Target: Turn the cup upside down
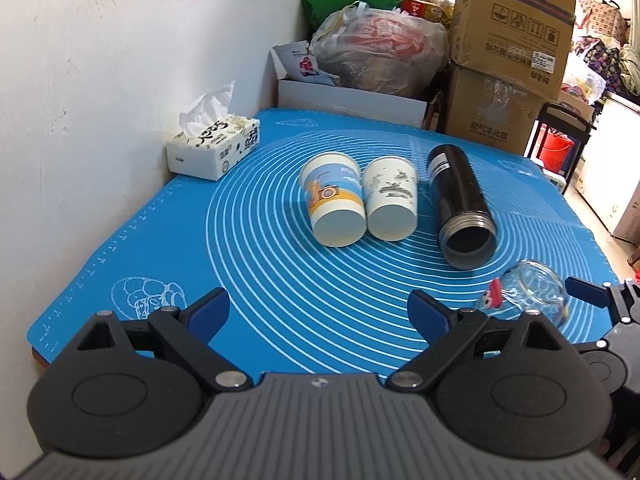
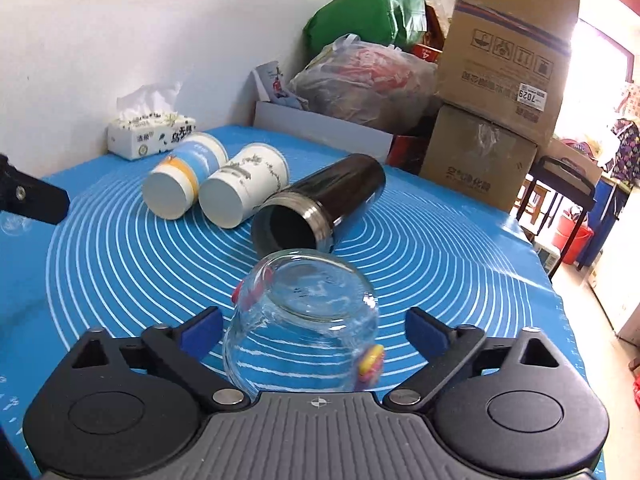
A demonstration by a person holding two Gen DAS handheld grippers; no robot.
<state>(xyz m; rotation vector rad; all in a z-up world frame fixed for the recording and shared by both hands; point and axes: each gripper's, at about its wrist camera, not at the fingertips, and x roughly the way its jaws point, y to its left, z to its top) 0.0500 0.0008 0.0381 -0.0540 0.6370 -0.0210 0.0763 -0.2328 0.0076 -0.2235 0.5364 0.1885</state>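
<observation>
Sitting between the spread fingers of the right gripper [image 2: 314, 330], the clear glass cup [image 2: 304, 320] is the nearest thing in the right wrist view; its flat base faces up and away, its wider body reaches back toward the gripper's grey housing, and it appears slightly tilted, though whether it rests fully on the mat cannot be told. The blue finger pads [image 2: 200, 330] stand off to either side of the glass with visible gaps, so the jaws are wide apart and gripping nothing. Small coloured decals mark the cup's wall, one pink near its left shoulder and one yellow and pink low on its right side. In the left wrist view the left gripper [image 1: 320, 314] is likewise spread wide with nothing between its fingers, hovering over the near edge of the blue silicone mat [image 1: 248, 264]; the same glass cup [image 1: 530, 292] shows to its right, just beside the tip of the other gripper at the frame edge. Farther out on the mat lies a black thermos [image 2: 320, 208] on its side, its open mouth turned toward the glass. Left of it, two paper cups lie side by side and touching, the white patterned cup [image 2: 242, 188] nearer the thermos and the blue and orange cup [image 2: 184, 184] beyond. A tissue box [image 2: 150, 136] sits against the wall, and cardboard boxes [image 2: 500, 80] are stacked behind the table.
</observation>
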